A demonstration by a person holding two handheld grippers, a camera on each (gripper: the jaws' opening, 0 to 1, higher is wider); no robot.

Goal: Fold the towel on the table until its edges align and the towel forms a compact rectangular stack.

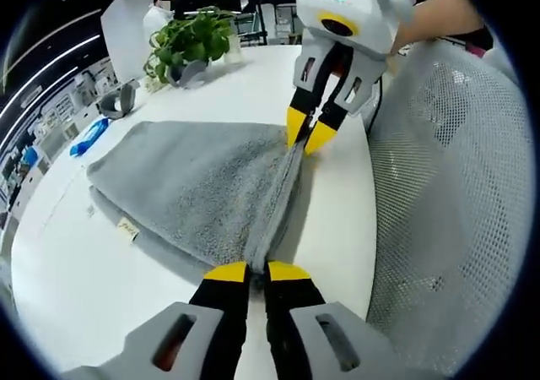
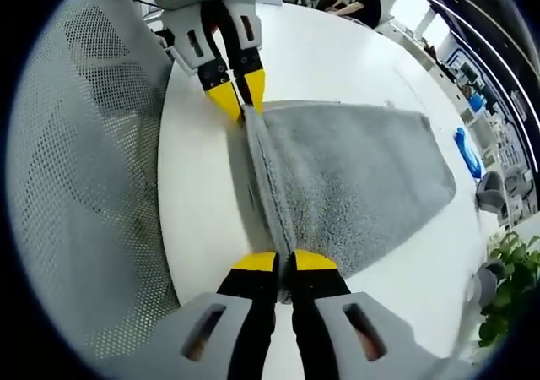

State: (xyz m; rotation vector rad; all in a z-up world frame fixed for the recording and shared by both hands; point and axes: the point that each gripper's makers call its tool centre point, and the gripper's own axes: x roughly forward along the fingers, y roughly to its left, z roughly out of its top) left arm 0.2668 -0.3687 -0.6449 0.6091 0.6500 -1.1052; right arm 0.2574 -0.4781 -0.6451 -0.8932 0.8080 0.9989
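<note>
The left gripper (image 1: 257, 271) had its jaws clenched on one end of the gray towel's (image 1: 194, 186) near edge, and the right gripper (image 2: 283, 261) had its jaws clenched on the other end of that same edge, so the two faced each other along a taut, bunched ridge of cloth. In the left gripper view the right gripper's yellow tips pinched the far corner; in the right gripper view the left gripper's tips pinched theirs likewise. Holding both corners at once looked like the way to carry that edge over the rest of the towel in one even sweep, keeping the fold square rather than skewed. The towel lay on the white tabletop (image 1: 245, 93), its gripped edge running along the tabletop's curved edge nearest the mesh-backed chair (image 1: 456, 186) (already doubled, judging by the second layer showing beneath). A small tag (image 1: 127, 230) stuck out of the lower layer at the towel's side, its print too small to read. Farther out, a potted plant (image 1: 190, 42) stood near the far edge of the tabletop, a gray roll of tape (image 1: 120, 101) beside it, and a blue object (image 1: 89, 135) lay nearer the side edge; none bore legible writing.
</note>
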